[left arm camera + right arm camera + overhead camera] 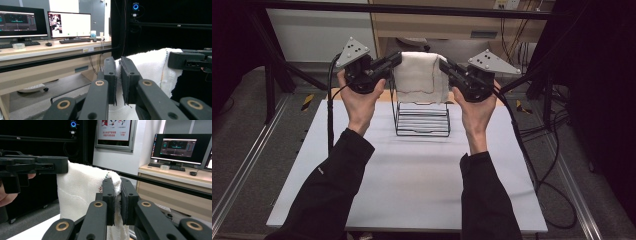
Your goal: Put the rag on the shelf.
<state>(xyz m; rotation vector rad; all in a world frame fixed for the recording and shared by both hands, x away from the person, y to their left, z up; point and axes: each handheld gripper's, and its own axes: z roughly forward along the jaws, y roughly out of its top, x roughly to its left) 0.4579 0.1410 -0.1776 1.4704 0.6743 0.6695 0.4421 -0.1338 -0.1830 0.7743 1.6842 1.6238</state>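
1. Dark curtains and metal framing ring one white table (412, 175), with a wooden desk (37, 53) behind it carrying two lit monitors (70, 24) and two keyboards.
2. One black wire rack (422, 117) stands at the table's far middle.
3. One white towel (417, 75) hangs stretched above the rack, held clear of the table between two grippers.
4. Left gripper (396, 59) has its two jaws pressed together on the towel's left top edge.
5. Right gripper (443, 64) pinches the opposite edge the same way, jaws clamped on cloth.
6. Two hands in black sleeves (332, 195) hold the grippers level with each other.
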